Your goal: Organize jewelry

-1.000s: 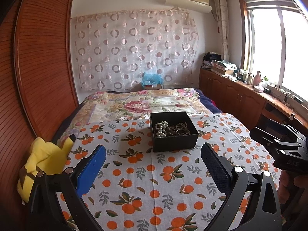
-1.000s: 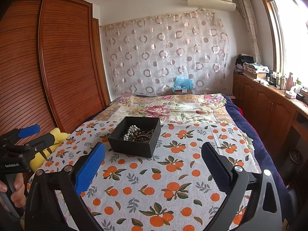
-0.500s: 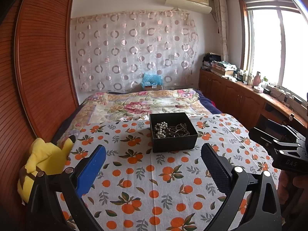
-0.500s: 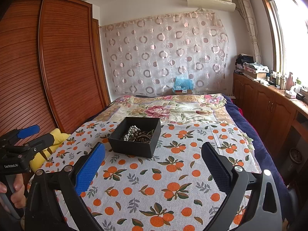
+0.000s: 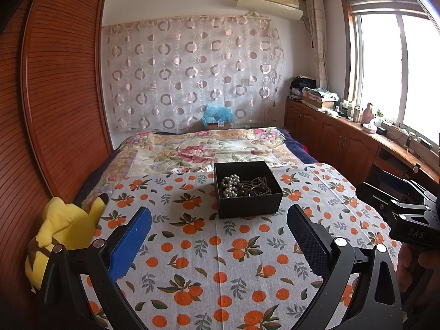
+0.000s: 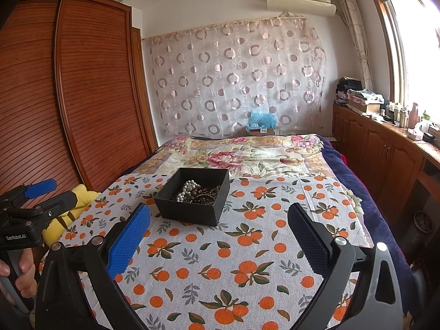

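On the orange-print cloth [image 5: 220, 247], both spread-jawed empty grippers, left [image 5: 218, 229] marked "GenRobot.AI", right [image 6: 218, 228] "DAS", face the jewelry box [image 5: 247, 189].

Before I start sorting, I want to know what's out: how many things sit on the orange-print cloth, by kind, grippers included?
Black box holding tangled jewelry: 1
Yellow plush toy at the cloth's edge: 1
Grippers, jaws apart: 2, left, right
Total: 4

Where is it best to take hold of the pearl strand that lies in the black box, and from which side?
Probably grip the bunched pearl strand from straight above: the black box has walls all round and only its top is open.
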Demonstrator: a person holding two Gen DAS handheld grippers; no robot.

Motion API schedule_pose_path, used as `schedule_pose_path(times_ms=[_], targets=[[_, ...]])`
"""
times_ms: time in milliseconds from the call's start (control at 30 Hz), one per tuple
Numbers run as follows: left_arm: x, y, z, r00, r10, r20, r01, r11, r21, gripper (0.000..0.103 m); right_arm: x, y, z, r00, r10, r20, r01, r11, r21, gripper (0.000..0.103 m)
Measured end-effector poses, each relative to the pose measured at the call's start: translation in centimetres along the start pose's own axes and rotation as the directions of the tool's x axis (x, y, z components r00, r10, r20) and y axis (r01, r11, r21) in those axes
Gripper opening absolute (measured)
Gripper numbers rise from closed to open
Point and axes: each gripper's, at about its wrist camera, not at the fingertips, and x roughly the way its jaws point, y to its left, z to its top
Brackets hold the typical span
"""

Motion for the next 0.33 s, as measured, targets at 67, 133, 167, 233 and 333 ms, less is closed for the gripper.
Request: schedule_pose_path(times_ms=[67,133,167,233,333], targets=[[0.01,0.03,-0.03,1.000,0.000,0.000,0.000,1.000,0.000,0.095,0.04,-0.01,-0.01,1.000,0.000,-0.001,0.000,1.000,-0.001,0.100],[0.01,0.04,-0.05,1.000,0.001,-0.001,-0.001,1.000,-0.001,0.095,0.00,-0.02,0.00,1.000,0.000,0.000,0.000,1.000,0.001,0.100],[0.00,-0.05,0.07,1.000,0.001,-0.001,-0.001,1.000,-0.002,0.095,0.01,-0.03,-0.02,1.000,0.000,0.001,0.000,1.000,0.001,0.100],[0.00,-0.06,0.06,1.000,0.001,-0.001,-0.001,1.000,-0.002,0.095,0.00,-0.03,-0.01,1.000,0.000,0.000,0.000,1.000,0.000,0.100],[-0.07,-0.15,0.13,1.000,0.001,0.001,-0.001,1.000,-0.002,0.095,0.07,-0.06,-0.05,1.000,0.000,0.001,0.000,1.000,0.002,0.100]])
